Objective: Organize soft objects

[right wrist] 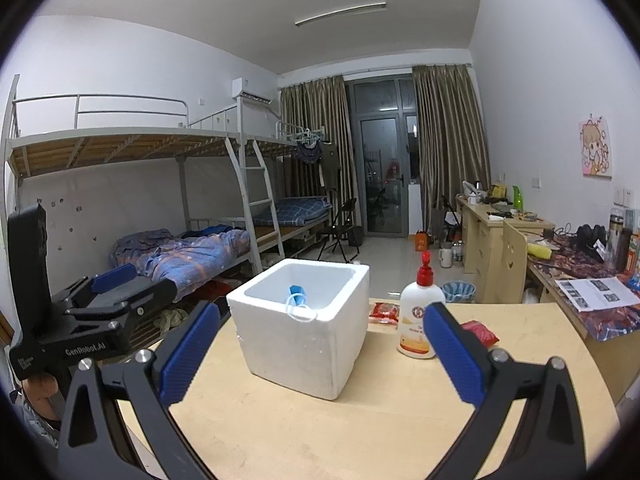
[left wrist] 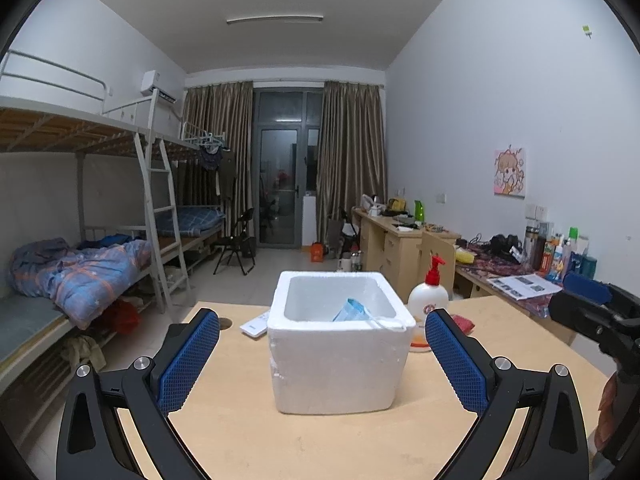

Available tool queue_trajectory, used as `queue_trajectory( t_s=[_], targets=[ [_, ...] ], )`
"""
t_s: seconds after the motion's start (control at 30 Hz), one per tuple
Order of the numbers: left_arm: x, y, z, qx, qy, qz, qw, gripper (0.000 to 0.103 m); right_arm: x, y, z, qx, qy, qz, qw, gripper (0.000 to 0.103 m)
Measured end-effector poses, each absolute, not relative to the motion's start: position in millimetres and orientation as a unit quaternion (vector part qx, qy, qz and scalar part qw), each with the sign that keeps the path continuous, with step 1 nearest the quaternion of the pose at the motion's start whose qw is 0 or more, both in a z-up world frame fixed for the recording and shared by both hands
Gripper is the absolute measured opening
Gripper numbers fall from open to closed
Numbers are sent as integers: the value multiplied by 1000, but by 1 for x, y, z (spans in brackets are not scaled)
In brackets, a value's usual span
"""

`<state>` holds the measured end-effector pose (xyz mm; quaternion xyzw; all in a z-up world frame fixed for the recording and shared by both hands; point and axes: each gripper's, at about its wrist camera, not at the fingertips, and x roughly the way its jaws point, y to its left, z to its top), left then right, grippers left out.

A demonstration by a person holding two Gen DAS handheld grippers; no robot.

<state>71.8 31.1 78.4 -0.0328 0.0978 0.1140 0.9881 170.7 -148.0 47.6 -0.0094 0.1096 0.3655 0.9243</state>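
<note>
A white foam box (left wrist: pixel 339 354) stands on the wooden table (left wrist: pixel 280 440); it also shows in the right wrist view (right wrist: pixel 304 340). A blue face mask (left wrist: pixel 354 312) lies inside it with its ear loop over the rim (right wrist: pixel 298 310). My left gripper (left wrist: pixel 322 356) is open and empty, its jaws wide on either side of the box, a little in front of it. My right gripper (right wrist: pixel 320 354) is open and empty, held before the box and the bottle. Each gripper shows at the edge of the other's view.
A white lotion bottle with a red pump (right wrist: pixel 420 320) stands right of the box. Red snack packets (right wrist: pixel 384 313) lie behind and beside it. A white remote (left wrist: pixel 254 326) lies left of the box. Bunk beds stand at left, desks at right.
</note>
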Motion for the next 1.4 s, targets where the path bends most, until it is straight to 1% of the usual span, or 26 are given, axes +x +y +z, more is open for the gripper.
queue_trajectory(
  t_s=[0.23,0.53,0.77,1.4],
  targets=[
    [63,23,65,-31,97,106,989,103,162,-159,32,-1,105,375,921,103],
    [60,23,26,-47,111,99,988,103,153,-166,0,1,116,381,917,103],
    [53,14,15,-47,115,89,988,103,151,-171,-17,12,127,392,911,103],
    [27,8,-3,-54,121,86,987,103,127,-169,-27,6,112,393,913,103]
  ],
)
